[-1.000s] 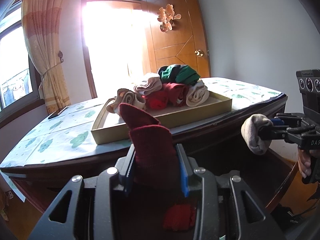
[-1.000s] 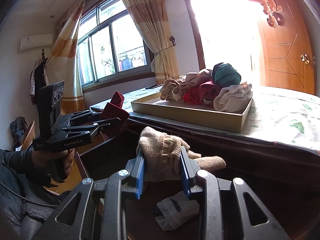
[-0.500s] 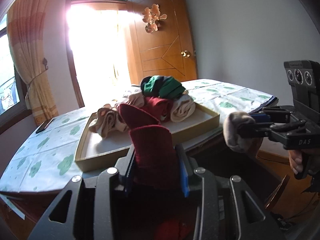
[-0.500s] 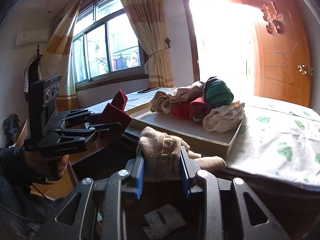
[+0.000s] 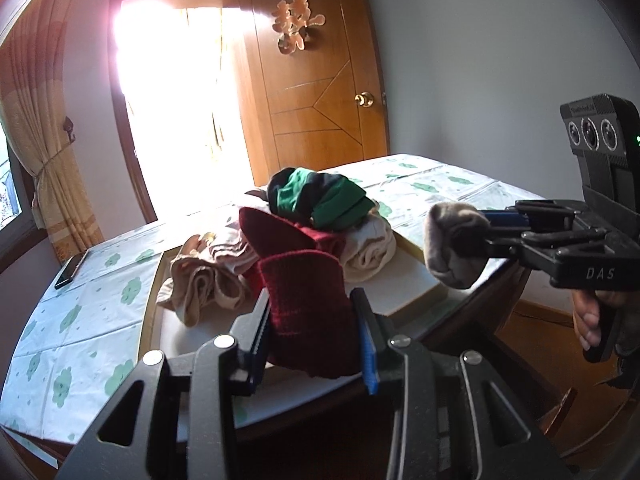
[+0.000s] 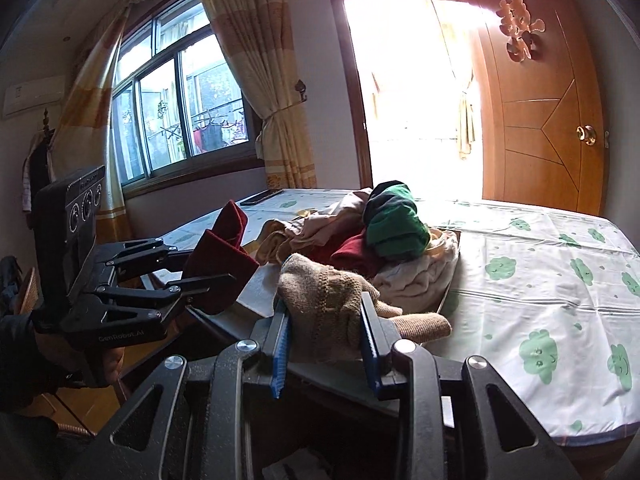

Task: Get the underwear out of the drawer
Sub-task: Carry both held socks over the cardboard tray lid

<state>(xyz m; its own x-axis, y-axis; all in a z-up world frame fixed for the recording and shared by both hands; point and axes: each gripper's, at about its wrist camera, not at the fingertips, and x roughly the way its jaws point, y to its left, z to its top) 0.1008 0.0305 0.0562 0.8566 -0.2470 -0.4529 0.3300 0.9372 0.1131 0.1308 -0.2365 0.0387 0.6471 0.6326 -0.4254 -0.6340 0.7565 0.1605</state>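
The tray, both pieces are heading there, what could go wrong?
1. The pile is heaped, with a green roll on top; a new drop could topple it.
2. The beige piece trails a loose end that may snag the tray rim.
3. The two tongs are close and could bump.

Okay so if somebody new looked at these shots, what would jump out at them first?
Probably the glare from the bright doorway at the back. Then the two grippers up front: the left gripper clamps a dark red garment, the right gripper a tan knitted one. Behind them a heap of clothes, topped by a green bundle, fills a shallow tray on the table.
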